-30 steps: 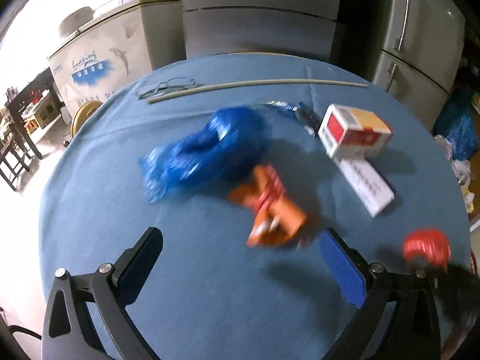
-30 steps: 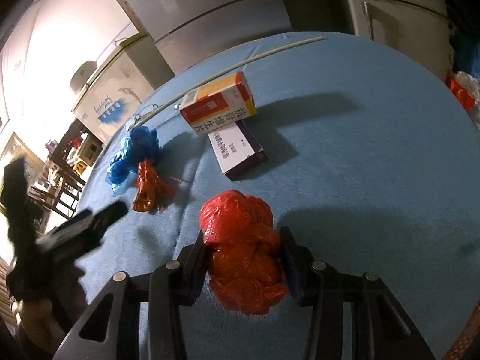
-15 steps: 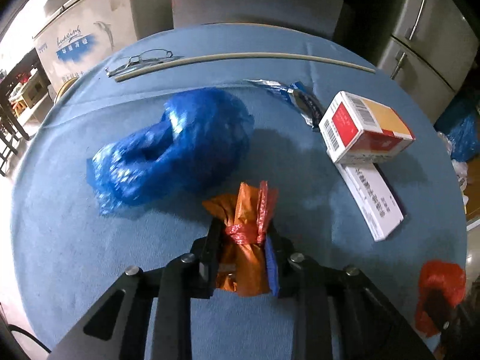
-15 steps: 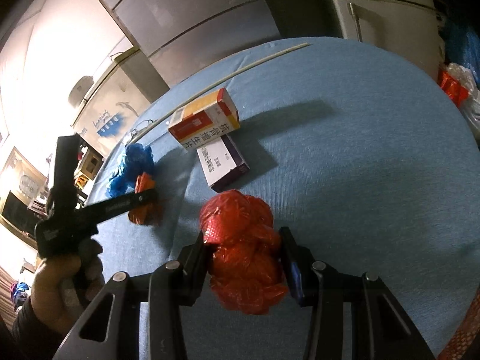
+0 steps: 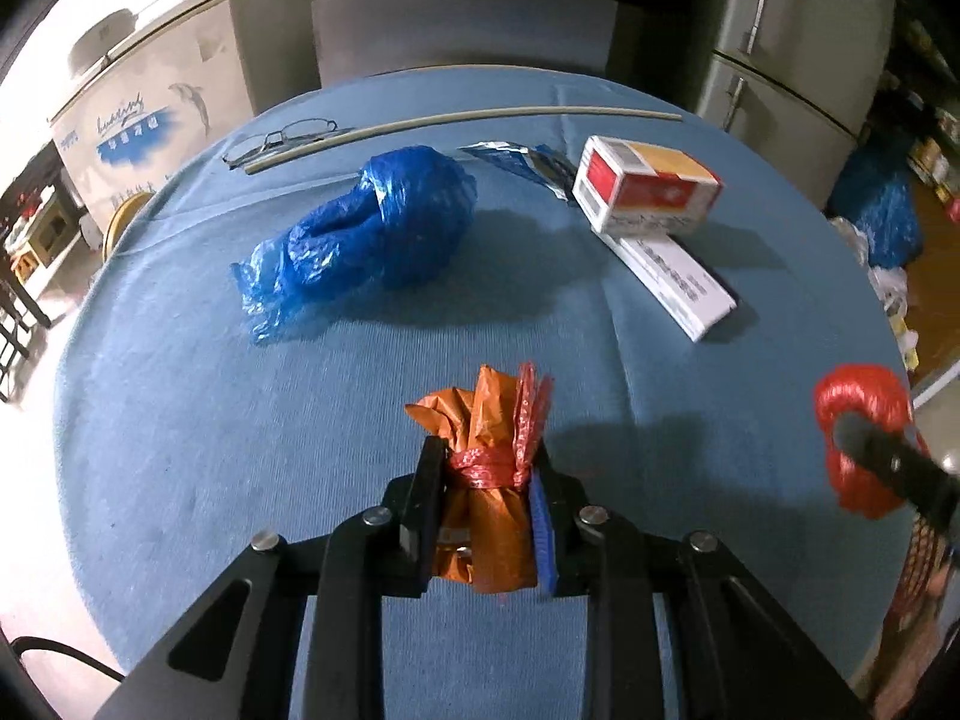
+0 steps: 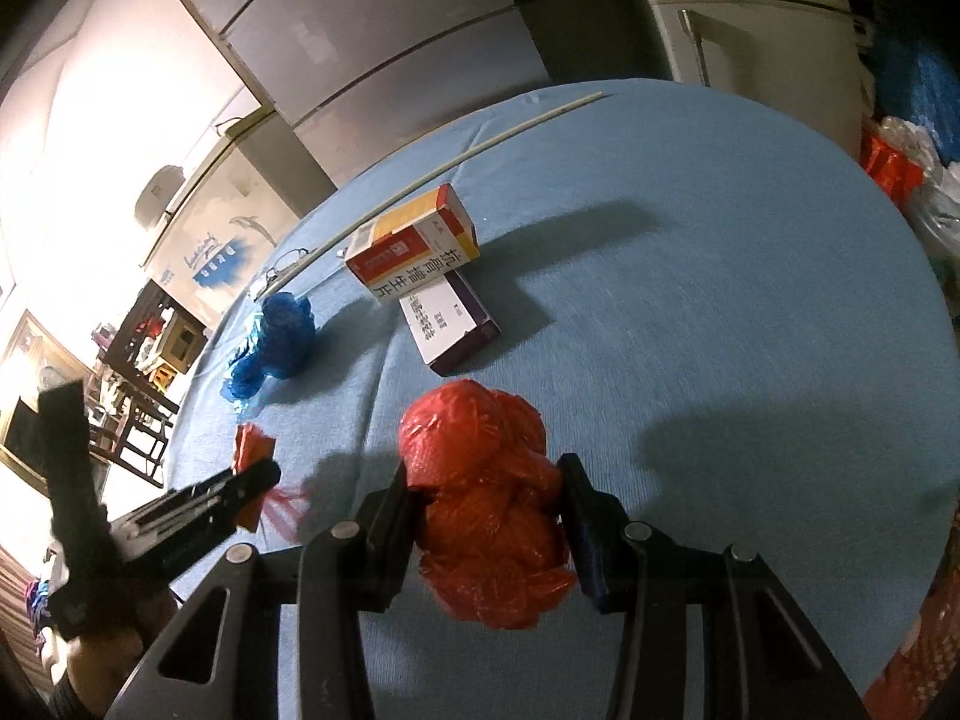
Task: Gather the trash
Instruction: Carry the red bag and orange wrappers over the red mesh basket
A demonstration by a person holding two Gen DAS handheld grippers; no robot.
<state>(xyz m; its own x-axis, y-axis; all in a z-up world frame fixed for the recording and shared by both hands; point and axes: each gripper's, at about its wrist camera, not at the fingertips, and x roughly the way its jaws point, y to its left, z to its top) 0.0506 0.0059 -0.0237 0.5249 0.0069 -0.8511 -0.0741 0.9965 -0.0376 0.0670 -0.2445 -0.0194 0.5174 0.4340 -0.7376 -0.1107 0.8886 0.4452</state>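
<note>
On a round blue-clothed surface [image 5: 180, 480], the left tool [image 5: 486, 480] pinches an orange bag bundle [image 5: 486, 516] tied with red plastic, its fingers pressed against both sides. The right tool [image 6: 486, 504] clamps a crumpled red bag [image 6: 486, 480], seen at the right edge of the left view, apparently lifted just clear of the cloth. Farther back lies a knotted blue bag [image 5: 366, 228], and beside it a red-and-yellow carton [image 5: 648, 186] rests on a flat white box [image 5: 672, 276]. A foil wrapper [image 5: 516, 159], a long pale stick [image 5: 456, 120] and a pair of glasses [image 5: 282, 135] lie near the far edge.
</note>
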